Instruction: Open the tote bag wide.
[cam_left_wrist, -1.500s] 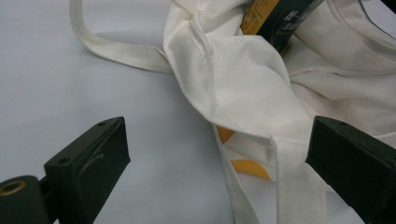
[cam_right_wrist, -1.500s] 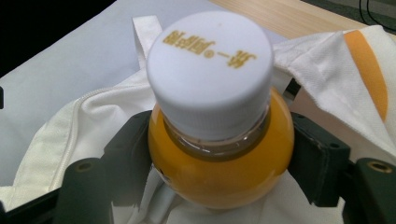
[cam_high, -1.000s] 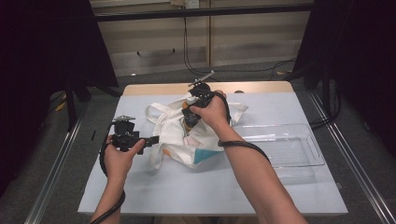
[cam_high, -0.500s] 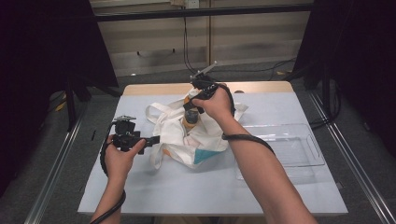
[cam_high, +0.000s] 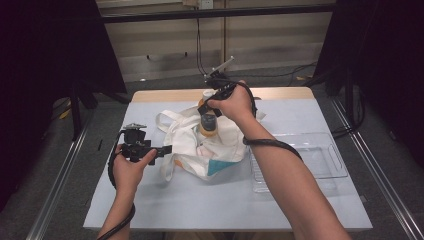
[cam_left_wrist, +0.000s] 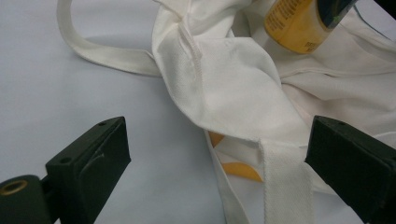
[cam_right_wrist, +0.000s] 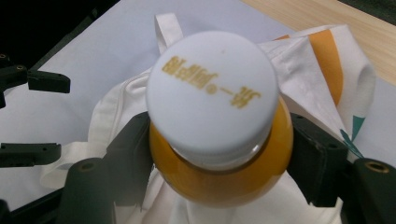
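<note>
A white tote bag (cam_high: 222, 147) with orange and teal print lies crumpled mid-table. My right gripper (cam_high: 209, 111) is shut on an orange juice bottle (cam_high: 208, 125) with a white cap (cam_right_wrist: 212, 88), gripping it just under the cap and holding it upright over the bag (cam_right_wrist: 322, 70). In the right gripper view the jaws of the right gripper (cam_right_wrist: 219, 158) press both sides of the bottle's neck. My left gripper (cam_high: 166, 148) stands open at the bag's left edge. In the left gripper view, the left gripper (cam_left_wrist: 215, 144) has bag fabric (cam_left_wrist: 233, 88) and a strap between its jaws, unclamped; the bottle (cam_left_wrist: 299, 23) hangs beyond.
A clear plastic tray (cam_high: 320, 165) sits on the table to the right of the bag. The pale blue tabletop (cam_high: 200, 200) is bare toward the front. A wooden strip (cam_high: 280, 93) runs along the far edge, with dark frame posts around the table.
My right gripper has risen and moved slightly away, drawing the bottle up from the bag. The left gripper has stayed in place, open.
</note>
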